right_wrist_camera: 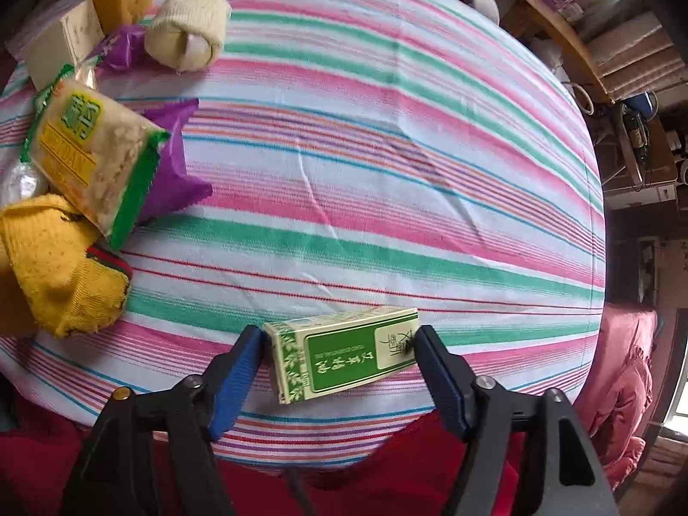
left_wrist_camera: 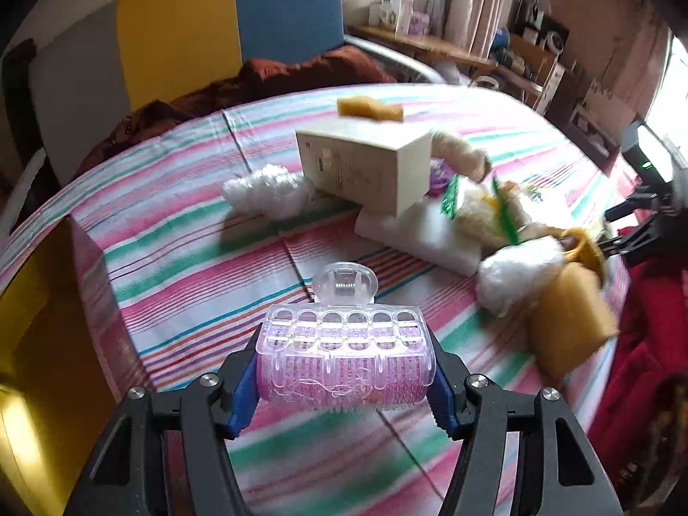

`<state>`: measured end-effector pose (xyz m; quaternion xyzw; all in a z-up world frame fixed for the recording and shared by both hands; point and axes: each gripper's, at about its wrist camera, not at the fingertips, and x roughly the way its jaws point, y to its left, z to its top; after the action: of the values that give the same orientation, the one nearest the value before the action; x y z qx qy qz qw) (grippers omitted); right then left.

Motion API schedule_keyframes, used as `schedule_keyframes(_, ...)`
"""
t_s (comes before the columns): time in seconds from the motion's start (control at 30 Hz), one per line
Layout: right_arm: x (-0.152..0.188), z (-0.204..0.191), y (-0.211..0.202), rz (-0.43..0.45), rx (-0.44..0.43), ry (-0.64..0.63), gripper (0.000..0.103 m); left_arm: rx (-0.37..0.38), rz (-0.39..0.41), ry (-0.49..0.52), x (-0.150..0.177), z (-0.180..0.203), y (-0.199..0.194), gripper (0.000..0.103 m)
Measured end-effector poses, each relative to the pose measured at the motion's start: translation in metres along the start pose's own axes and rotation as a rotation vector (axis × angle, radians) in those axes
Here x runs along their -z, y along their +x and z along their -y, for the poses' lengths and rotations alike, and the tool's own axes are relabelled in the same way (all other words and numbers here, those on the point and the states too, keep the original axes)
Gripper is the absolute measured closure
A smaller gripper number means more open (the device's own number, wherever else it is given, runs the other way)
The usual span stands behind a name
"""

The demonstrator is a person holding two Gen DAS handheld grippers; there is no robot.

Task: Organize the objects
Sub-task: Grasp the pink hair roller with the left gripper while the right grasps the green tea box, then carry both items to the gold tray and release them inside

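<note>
- Left gripper (left_wrist_camera: 344,382): jaws set on both ends of a pink cylindrical hair roller under a clear plastic clip cover (left_wrist_camera: 344,357); blue pads touch it each side, so it looks grasped. Roller sits low over the striped pink/green/white cloth (left_wrist_camera: 180,223) covering the table, towards the near edge in the left wrist view.
- Right gripper (right_wrist_camera: 339,357): jaws around a small cream-and-green cardboard box w/ printed characters (right_wrist_camera: 348,352), close to the near edge of the cloth. Right pad touches the box end, left pad right at the other end; can't tell if it's truly clamped or just bracketed.
- Not sorted yet, by my read: pile mid-table still jumbled – pale cardboard carton (left_wrist_camera: 365,167) lying tilted on a white foam block (left_wrist_camera: 421,236), white fluffy bundle (left_wrist_camera: 266,189) beside it, yellow sponge block (left_wrist_camera: 370,109) behind, another sponge (left_wrist_camera: 572,327) towards the right edge.
- Right wrist view, left edge of cloth: green-and-yellow snack packet (right_wrist_camera: 99,150) resting on a purple wrapper (right_wrist_camera: 172,172), mustard knitted sock (right_wrist_camera: 60,266) near it, cream rolled sock (right_wrist_camera: 189,34) further up.
- Progress: early. Two items in hand or nearly, no visible sorted group or container; most of the heap left.
</note>
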<state>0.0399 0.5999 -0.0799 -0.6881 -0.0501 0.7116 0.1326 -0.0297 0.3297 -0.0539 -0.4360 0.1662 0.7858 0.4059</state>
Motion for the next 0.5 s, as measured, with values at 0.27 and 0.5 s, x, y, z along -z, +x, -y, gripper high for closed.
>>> schedule_keyframes(0.27,0.017,-0.014,-0.041,0.145,-0.001,0.111,0.066,0.033,0.137,-0.081,0.016,-0.023,-0.066,0.038)
schedule_keyframes(0.5,0.016,0.014,-0.017,0.119,-0.014,0.135,0.058,-0.025,0.196,-0.165,0.03,-0.059,-0.098,0.038)
